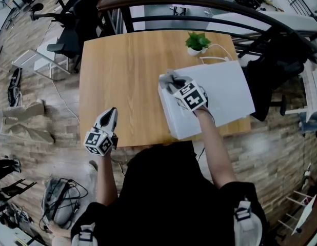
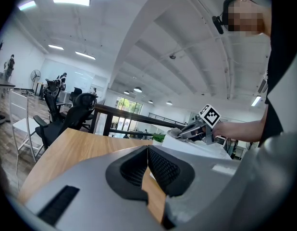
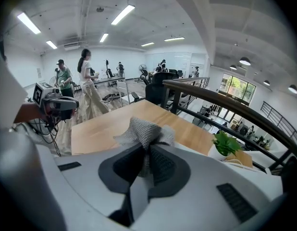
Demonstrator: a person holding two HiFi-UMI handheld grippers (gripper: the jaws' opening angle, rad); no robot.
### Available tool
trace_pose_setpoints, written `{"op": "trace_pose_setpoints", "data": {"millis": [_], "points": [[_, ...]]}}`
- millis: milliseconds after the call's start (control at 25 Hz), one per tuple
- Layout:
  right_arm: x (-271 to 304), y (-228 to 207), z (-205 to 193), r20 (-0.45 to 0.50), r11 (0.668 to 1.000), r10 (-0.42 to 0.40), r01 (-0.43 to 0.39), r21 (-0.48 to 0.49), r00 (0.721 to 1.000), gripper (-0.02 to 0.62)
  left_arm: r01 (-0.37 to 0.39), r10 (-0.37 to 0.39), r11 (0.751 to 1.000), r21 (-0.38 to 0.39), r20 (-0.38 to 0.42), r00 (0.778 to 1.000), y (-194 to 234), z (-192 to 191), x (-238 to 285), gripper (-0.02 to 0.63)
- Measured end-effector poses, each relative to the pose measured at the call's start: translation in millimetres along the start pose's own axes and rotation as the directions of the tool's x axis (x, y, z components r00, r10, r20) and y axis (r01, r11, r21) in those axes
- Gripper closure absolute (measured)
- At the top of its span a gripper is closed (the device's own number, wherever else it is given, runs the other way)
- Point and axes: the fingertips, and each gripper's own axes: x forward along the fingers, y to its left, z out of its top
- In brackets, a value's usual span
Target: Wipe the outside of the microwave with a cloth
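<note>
The white microwave [image 1: 225, 91] stands on the right part of the wooden table [image 1: 122, 70]. My right gripper [image 1: 175, 84] rests at its near left top corner, shut on a bunched grey cloth [image 1: 166, 77]. In the right gripper view the cloth [image 3: 146, 131] bulges out above the closed jaws of the right gripper [image 3: 147, 150]. My left gripper [image 1: 112, 111] hovers over the table's front left edge, apart from the microwave. Its jaws meet with nothing between them in the left gripper view, left gripper [image 2: 147, 150]. That view also shows the microwave [image 2: 196, 146] and the right gripper [image 2: 184, 131].
A small potted plant [image 1: 197, 41] and a white cable [image 1: 220, 53] sit behind the microwave. A dark railing [image 1: 199, 1] curves past the table's far side. Office chairs [image 1: 71, 19] stand at the far left. Two people [image 3: 88, 81] stand beyond the table.
</note>
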Motion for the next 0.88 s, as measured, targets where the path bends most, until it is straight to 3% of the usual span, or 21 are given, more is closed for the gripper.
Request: {"op": "trace_pose_setpoints", "data": {"millis": [880], "points": [[-0.8, 1.5, 0.7, 0.005, 1.000, 0.000, 0.000, -0.003, 1.000, 0.569, 0.005, -0.005, 1.000, 0.004, -0.003, 1.000, -1.8, 1.4, 0.5, 0.603]]}}
